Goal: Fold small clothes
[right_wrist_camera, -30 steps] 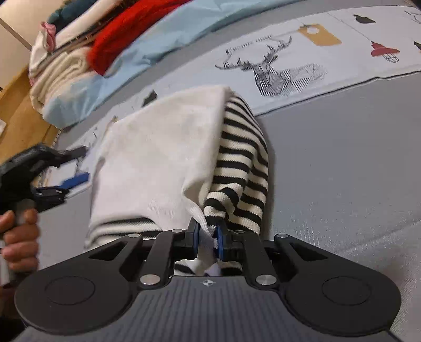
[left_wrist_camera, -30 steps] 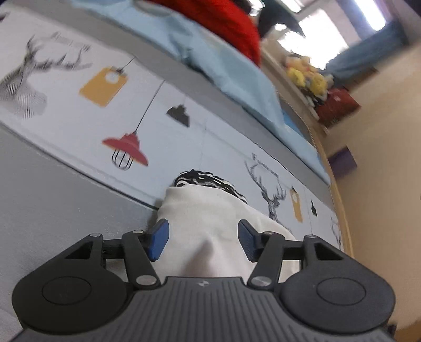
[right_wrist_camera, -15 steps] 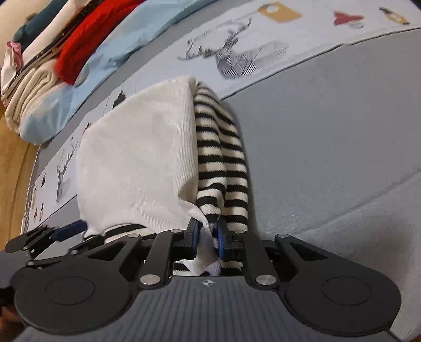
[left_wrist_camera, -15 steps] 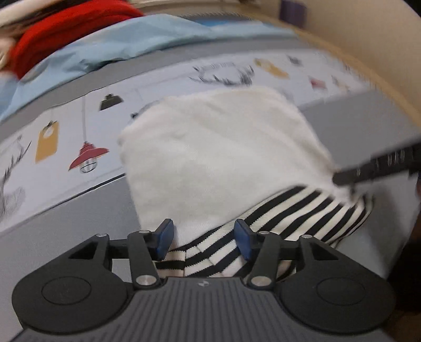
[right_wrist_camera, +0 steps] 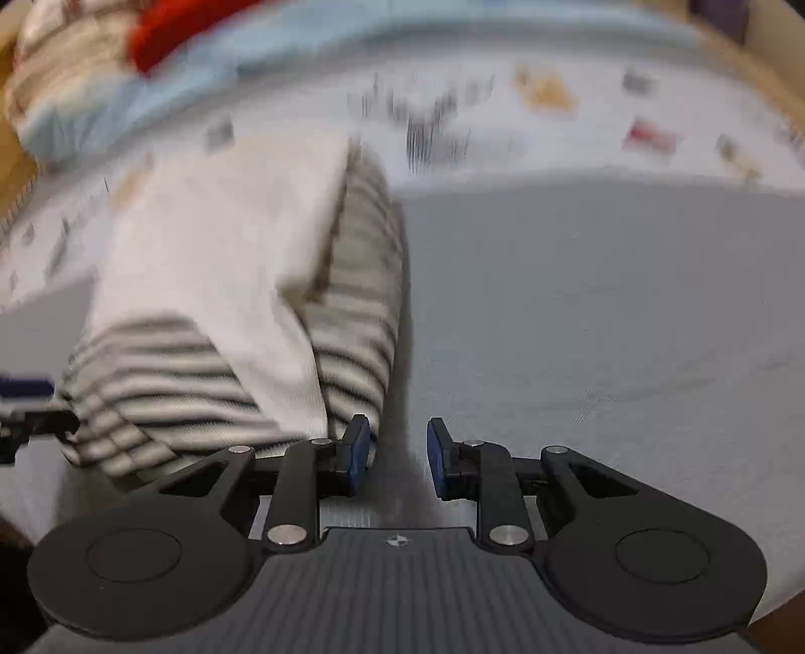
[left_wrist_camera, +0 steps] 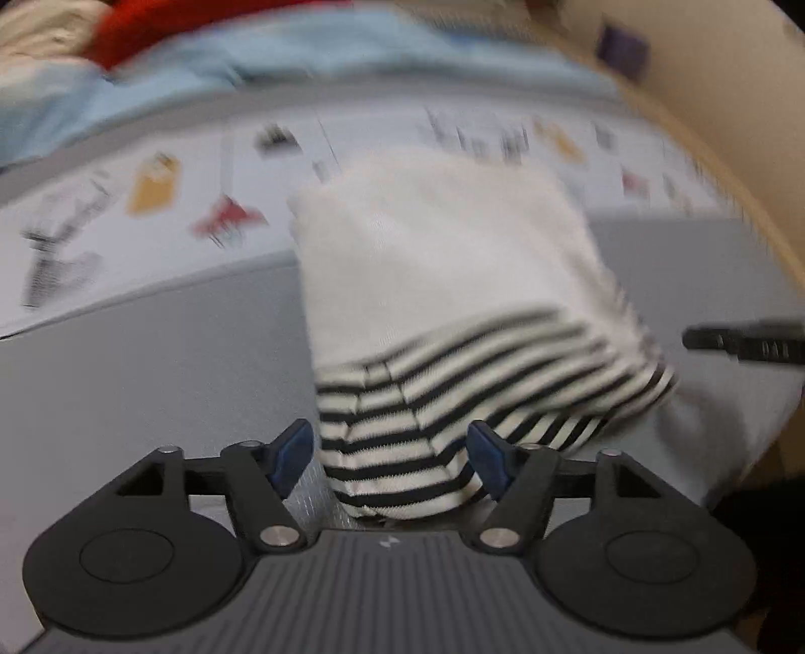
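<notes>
- Garment (left_wrist_camera: 443, 261): small, cream on top, black-and-cream stripes beneath and along the near edge; folded into a compact, roughly rectangular bundle.
- Lies flat on the grey sheet (left_wrist_camera: 166, 362), far end overlapping the printed cloth (left_wrist_camera: 166, 201) with its lamps, tags and deer heads.
- In the right wrist view, garment (right_wrist_camera: 216, 281) sits left of centre, cream panel folded over a striped sleeve or side that runs down its right edge; striped hem bunched at the lower left.
- Striped near edge looks rumpled, with small ridges and seams; cream surface smooth and finely ribbed.
- Left gripper (left_wrist_camera: 392, 460): jaws wide and opening, blue pads either side of the striped corner; right pad just beside or brushing the fabric, left pad clear of it; no grip.
- Right gripper (right_wrist_camera: 397, 455): jaws part-way apart and opening, only bare grey sheet (right_wrist_camera: 604, 312) between them; left pad just beside the striped edge, holding nothing.
- Left gripper tip visible at the left edge of the right wrist view, beside the striped hem; right gripper tip at the right edge of the left wrist view, near the garment's far corner.
- Behind, blurred: pale blue fabric (left_wrist_camera: 312, 65), red fabric (left_wrist_camera: 166, 25), cream pile (right_wrist_camera: 60, 65).
</notes>
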Tool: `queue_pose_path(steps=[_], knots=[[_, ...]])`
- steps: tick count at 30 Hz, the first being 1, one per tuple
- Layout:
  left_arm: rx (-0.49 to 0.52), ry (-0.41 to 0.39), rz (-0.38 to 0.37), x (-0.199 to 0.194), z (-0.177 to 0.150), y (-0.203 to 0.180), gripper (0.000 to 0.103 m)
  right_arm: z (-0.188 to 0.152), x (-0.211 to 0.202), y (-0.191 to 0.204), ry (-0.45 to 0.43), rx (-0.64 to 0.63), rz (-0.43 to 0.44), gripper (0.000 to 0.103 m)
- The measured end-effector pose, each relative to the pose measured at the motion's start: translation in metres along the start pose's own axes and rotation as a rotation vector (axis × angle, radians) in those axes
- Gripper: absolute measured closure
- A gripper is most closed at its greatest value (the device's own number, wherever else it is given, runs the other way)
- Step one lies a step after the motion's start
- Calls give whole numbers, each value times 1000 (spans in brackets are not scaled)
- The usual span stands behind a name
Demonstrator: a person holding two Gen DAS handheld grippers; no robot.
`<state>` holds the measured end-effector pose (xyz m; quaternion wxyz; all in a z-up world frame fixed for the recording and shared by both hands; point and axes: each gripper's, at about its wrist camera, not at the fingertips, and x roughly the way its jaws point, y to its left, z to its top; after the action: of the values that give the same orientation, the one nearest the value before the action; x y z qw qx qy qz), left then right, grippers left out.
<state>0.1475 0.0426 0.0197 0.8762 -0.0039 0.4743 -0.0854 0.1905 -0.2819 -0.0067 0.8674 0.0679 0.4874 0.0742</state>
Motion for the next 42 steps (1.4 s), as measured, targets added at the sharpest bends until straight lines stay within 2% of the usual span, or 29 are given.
queue_pose_path(steps=[2,3,4,6,9,12,14,17,21,24,29,42], knots=[[-49,-103,23,-33,-8,-5,8,-5,-28,2,-110,-7,3,69],[-63,-151,30,-47,-14,-9,1,-8,-42,3,-158,-10,3,56],[-69,-187,35,-59,-19,-13,0,-14,-56,6,-204,-9,2,45],[-82,-252,48,-79,-34,-23,0,-26,-82,12,-294,-15,-8,40],[-103,-324,66,-101,-59,-38,0,-43,-108,24,-367,-27,-10,33],[-146,-343,79,-111,-78,-48,0,-63,-126,41,-411,-41,-26,22],[-172,-315,95,-105,-88,-49,0,-77,-131,52,-410,-51,-37,20],[-172,-260,126,-100,-97,-56,0,-91,-128,66,-353,-73,-39,19],[-181,-222,126,-92,-98,-59,0,-100,-118,87,-286,-133,-49,19],[-216,-194,111,-88,-97,-57,0,-101,-117,99,-276,-172,-49,19],[-198,-189,119,-84,-96,-63,0,-101,-113,109,-274,-189,-32,19],[-199,-170,110,-70,-92,-64,0,-98,-101,105,-250,-156,-24,19]])
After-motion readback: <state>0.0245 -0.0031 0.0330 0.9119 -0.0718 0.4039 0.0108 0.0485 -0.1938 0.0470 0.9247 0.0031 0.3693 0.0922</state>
